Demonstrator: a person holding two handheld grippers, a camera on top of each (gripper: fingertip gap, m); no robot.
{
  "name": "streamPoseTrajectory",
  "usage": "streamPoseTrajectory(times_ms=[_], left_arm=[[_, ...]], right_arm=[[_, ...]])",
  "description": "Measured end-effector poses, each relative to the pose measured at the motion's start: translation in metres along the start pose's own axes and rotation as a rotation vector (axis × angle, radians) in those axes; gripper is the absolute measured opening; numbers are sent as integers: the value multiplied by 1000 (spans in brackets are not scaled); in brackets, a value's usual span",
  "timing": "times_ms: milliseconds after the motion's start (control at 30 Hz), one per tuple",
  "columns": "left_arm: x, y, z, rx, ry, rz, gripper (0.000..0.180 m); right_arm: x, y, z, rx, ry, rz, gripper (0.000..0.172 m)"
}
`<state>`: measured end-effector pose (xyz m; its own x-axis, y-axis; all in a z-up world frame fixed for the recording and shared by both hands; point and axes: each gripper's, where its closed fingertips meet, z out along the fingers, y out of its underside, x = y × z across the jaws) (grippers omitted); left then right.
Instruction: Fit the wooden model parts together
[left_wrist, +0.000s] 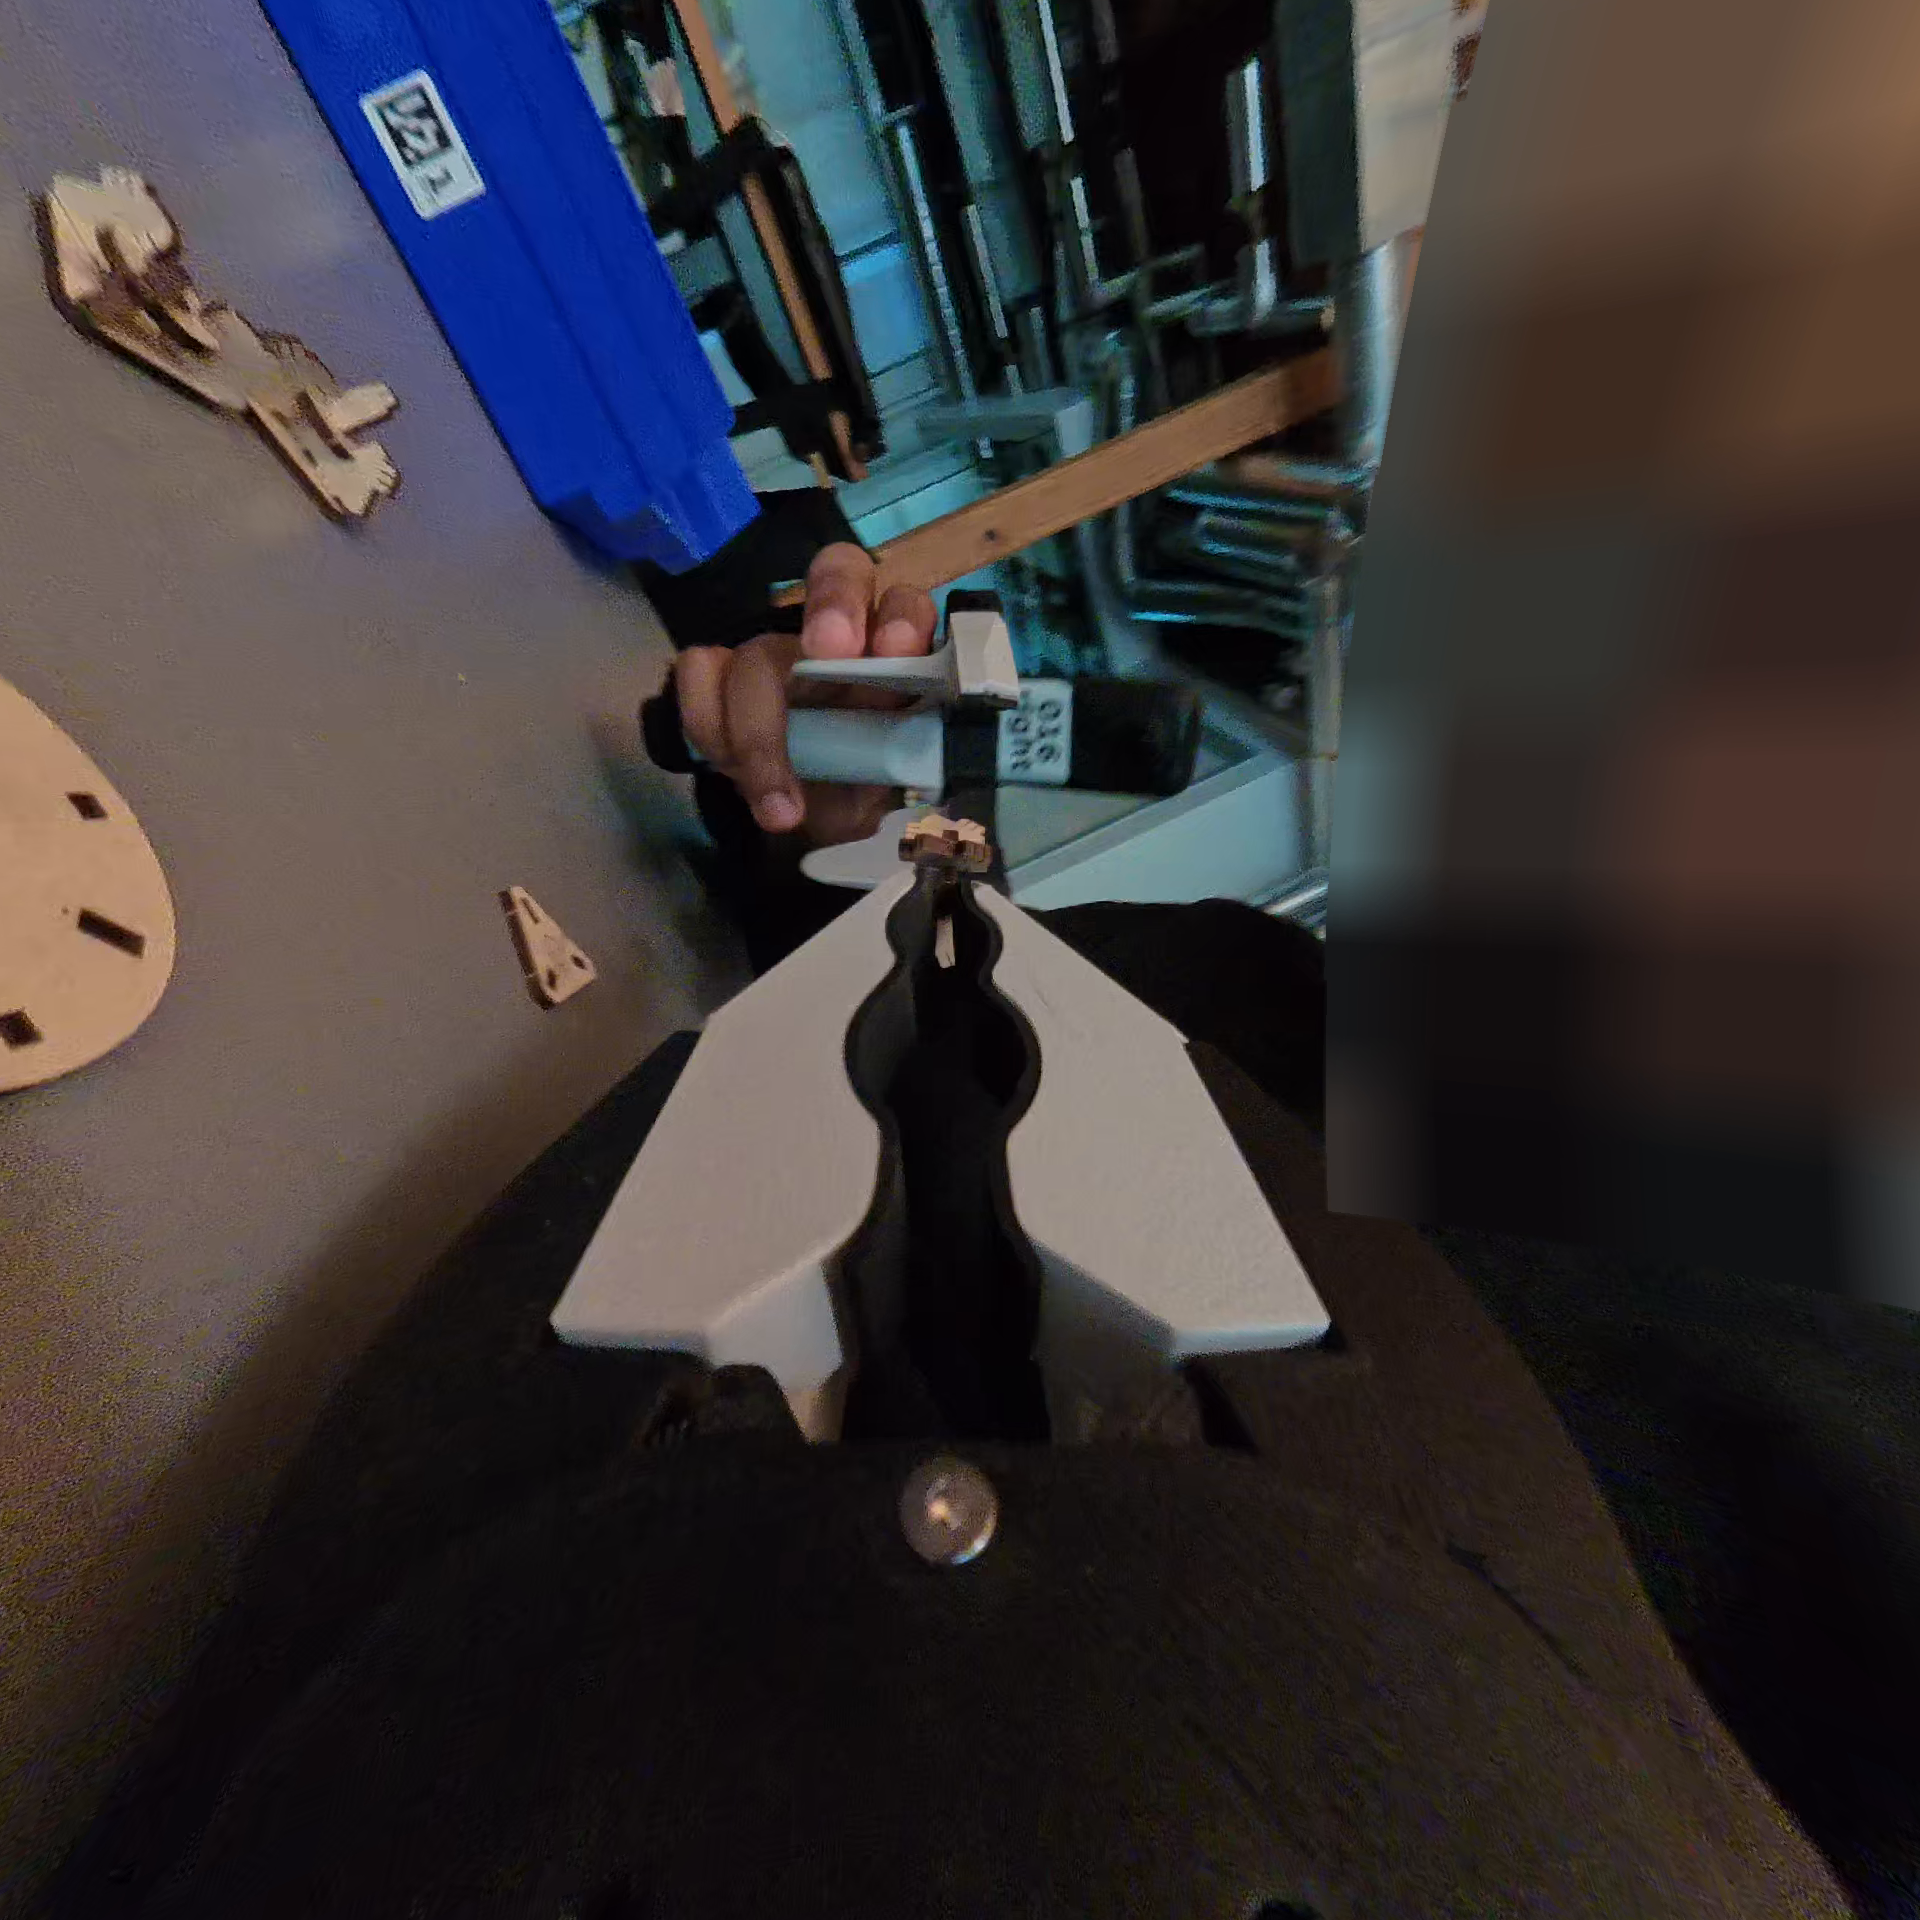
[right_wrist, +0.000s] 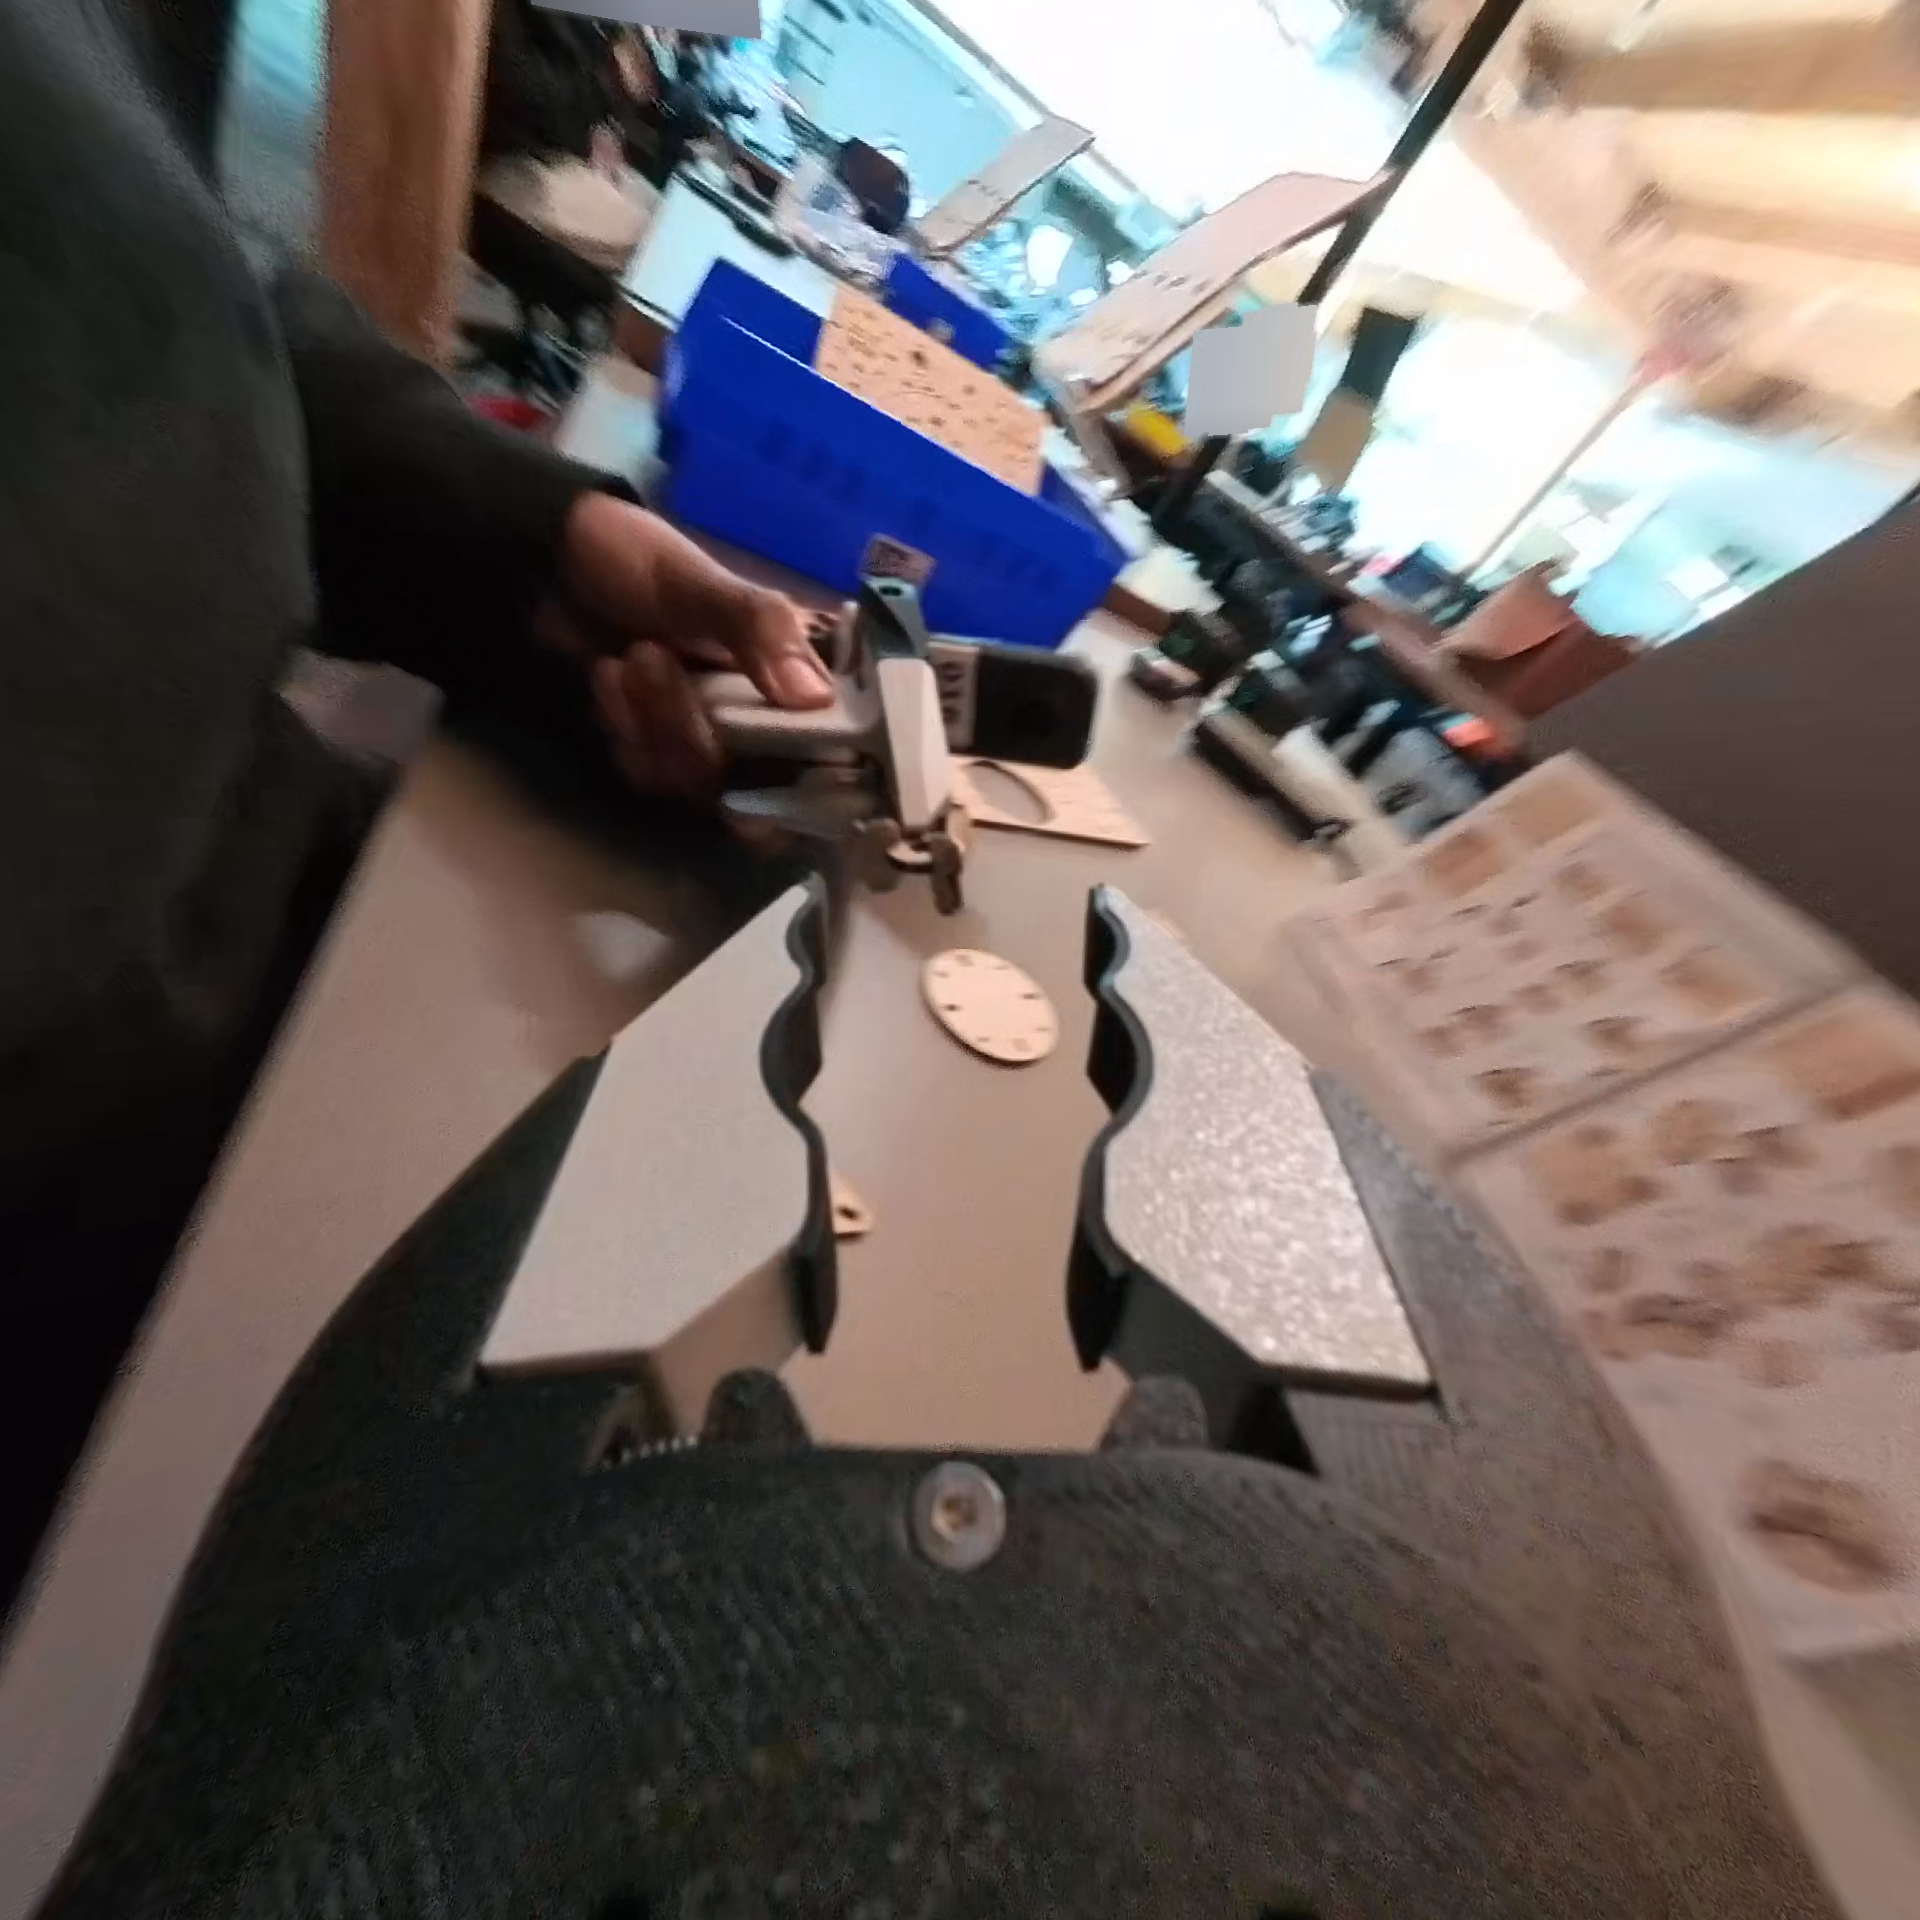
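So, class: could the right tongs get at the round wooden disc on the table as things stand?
Probably yes. The right tongs stand open and bare, and the round wooden disc lies flat on the grey table straight ahead between the fingers, with nothing on it or across the way.

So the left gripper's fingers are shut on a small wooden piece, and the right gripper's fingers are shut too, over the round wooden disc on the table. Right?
Not quite. The right gripper has its fingers wide apart, as the right wrist view shows, with the round wooden disc lying on the table between and beyond them. The left gripper is indeed shut on a small wooden piece.
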<state>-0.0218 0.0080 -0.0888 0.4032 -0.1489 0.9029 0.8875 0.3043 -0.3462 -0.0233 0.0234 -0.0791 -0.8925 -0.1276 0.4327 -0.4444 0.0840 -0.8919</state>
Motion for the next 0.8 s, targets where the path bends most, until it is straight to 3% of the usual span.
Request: streamPoseTrajectory(times_ms=[67, 167, 400, 567, 800], left_arm=[[-1, 6, 3, -26, -46, 79, 2], [1, 12, 5, -48, -58, 137, 2], [-2, 19, 8, -86, -87, 166, 2], [-3, 20, 8, -91, -100, 178, 2], [-5, 19, 8, -90, -100, 165, 2]], right_arm=[[-7, -2, -3, 11, -79, 67, 45], [-13, 4, -4, -24, -111, -17, 25], [-15, 3, -1, -22, -126, -112, 2], [-15, 6, -1, -42, -142, -137, 8], [-14, 9, 0, -47, -138, -161, 1]])
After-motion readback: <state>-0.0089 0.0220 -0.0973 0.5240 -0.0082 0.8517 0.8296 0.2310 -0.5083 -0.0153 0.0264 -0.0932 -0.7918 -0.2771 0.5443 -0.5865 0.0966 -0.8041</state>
